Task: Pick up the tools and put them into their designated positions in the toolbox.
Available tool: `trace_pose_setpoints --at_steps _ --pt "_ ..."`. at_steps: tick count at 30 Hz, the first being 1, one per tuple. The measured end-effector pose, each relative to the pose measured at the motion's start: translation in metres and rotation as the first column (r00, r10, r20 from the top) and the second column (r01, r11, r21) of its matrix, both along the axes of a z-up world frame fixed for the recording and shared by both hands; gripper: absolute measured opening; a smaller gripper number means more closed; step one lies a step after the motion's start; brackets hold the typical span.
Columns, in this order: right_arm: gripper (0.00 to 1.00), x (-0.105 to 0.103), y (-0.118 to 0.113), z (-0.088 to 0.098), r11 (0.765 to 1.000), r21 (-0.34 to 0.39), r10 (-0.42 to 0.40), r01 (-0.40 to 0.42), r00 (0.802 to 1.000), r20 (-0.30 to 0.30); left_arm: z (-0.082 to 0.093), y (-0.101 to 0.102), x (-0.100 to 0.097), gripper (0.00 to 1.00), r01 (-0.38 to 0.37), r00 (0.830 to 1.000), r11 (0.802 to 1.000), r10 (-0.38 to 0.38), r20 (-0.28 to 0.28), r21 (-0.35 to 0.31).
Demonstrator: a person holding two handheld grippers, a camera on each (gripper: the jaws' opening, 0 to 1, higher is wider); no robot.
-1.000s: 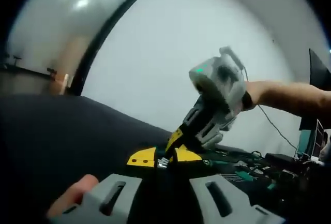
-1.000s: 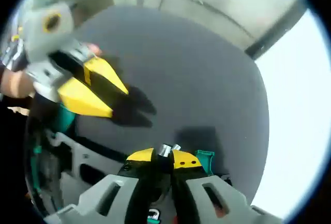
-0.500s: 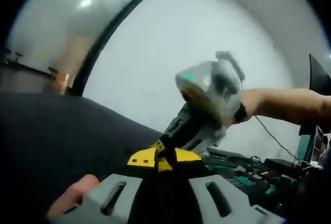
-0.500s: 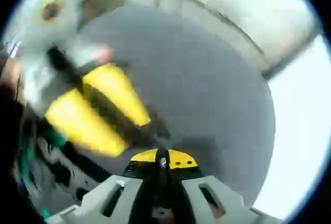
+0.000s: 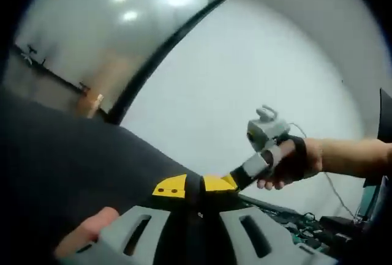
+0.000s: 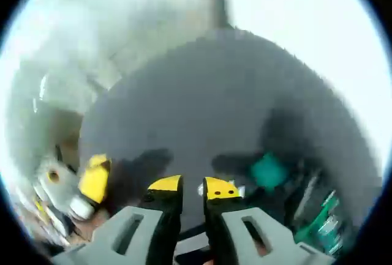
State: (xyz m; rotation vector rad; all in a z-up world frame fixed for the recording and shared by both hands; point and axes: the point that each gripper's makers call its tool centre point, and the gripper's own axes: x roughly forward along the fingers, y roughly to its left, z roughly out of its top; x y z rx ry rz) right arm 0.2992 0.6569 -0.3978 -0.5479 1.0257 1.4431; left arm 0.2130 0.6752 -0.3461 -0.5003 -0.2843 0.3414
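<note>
Toolbox point(image 6: 318, 216) contents sit at the far right edge of my right gripper view: green-handled tools, too blurred to count, and one teal blob point(image 6: 267, 170) just beyond my tips. A second ago my right gripper point(image 6: 187, 185) held something small and metallic between its yellow tips; now the tips stand slightly apart with dark cloth showing through the gap, so I judge that piece has been let go and the hand has pulled away. In the left gripper view my left gripper point(image 5: 195, 186) has its yellow tips pressed together, with nothing visible between them. The right gripper point(image 5: 260, 158), which crowded that view earlier, now hangs farther off to the right. Count: two grippers, one dark cloth-covered table point(image 6: 202, 93).
</note>
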Motion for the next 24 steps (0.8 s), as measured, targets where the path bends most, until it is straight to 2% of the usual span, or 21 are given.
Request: trace_pose_setpoints --at_steps 1,2,3,4,6,9,14,17,18,19,21,22,23,24 --pt "0.15 0.0 0.0 -0.003 0.995 0.012 0.102 -0.104 0.989 0.107 0.0 0.001 -0.001 0.1 0.0 1.0 1.0 0.0 0.005 -0.005" --pt "0.15 0.002 -0.003 -0.007 0.98 -0.021 0.198 -0.198 0.956 0.219 0.0 0.001 -0.001 0.1 0.0 1.0 1.0 0.0 0.01 -0.012" --pt "0.11 0.001 -0.005 -0.01 0.957 -0.053 0.288 -0.285 0.911 0.296 0.0 0.002 -0.001 0.1 -0.001 1.0 1.0 0.001 0.011 -0.015" --pt "0.07 -0.007 -0.003 -0.014 0.933 -0.078 0.356 -0.35 0.874 0.331 0.0 0.002 0.0 0.1 0.0 1.0 1.0 0.0 0.011 -0.017" --pt "0.06 -0.017 -0.005 -0.021 0.939 -0.107 0.345 -0.328 0.887 0.308 -0.001 0.001 0.002 0.1 0.005 1.0 1.0 -0.005 0.002 -0.014" --pt "0.06 -0.016 -0.002 -0.026 0.935 -0.125 0.354 -0.331 0.873 0.337 -0.002 -0.001 0.003 0.1 0.011 1.0 1.0 -0.011 -0.006 -0.006" --pt "0.07 -0.004 0.007 -0.034 0.937 -0.164 0.347 -0.309 0.876 0.334 -0.002 -0.003 0.004 0.1 0.015 1.0 1.0 -0.015 -0.012 0.002" --pt "0.07 -0.002 0.008 -0.038 0.93 -0.171 0.366 -0.326 0.863 0.348 -0.002 -0.004 0.005 0.1 0.021 1.0 1.0 -0.021 -0.013 0.003" --pt "0.03 -0.001 0.007 -0.04 0.906 -0.187 0.424 -0.381 0.832 0.359 -0.001 -0.004 0.004 0.1 0.023 1.0 1.0 -0.023 -0.005 0.002" --pt "0.01 0.007 0.01 -0.037 0.889 -0.199 0.457 -0.412 0.788 0.412 0.001 -0.005 0.004 0.1 0.026 1.0 1.0 -0.026 0.004 0.004" --pt "0.01 0.001 0.003 -0.037 0.888 -0.203 0.46 -0.413 0.803 0.379 0.0 -0.006 0.005 0.1 0.029 1.0 1.0 -0.029 -0.006 0.01" --pt "0.0 -0.001 0.0 -0.033 0.883 -0.207 0.469 -0.421 0.797 0.381 -0.001 -0.006 0.005 0.1 0.031 0.999 0.999 -0.03 -0.01 0.011" --pt "0.0 -0.001 -0.002 -0.027 0.861 -0.209 0.509 -0.465 0.765 0.394 -0.001 -0.007 0.006 0.1 0.033 0.999 0.999 -0.033 -0.011 0.012" --pt "0.0 -0.001 -0.007 -0.018 0.851 -0.199 0.522 -0.485 0.751 0.404 0.0 -0.008 0.006 0.1 0.035 0.999 0.999 -0.035 -0.008 0.014"
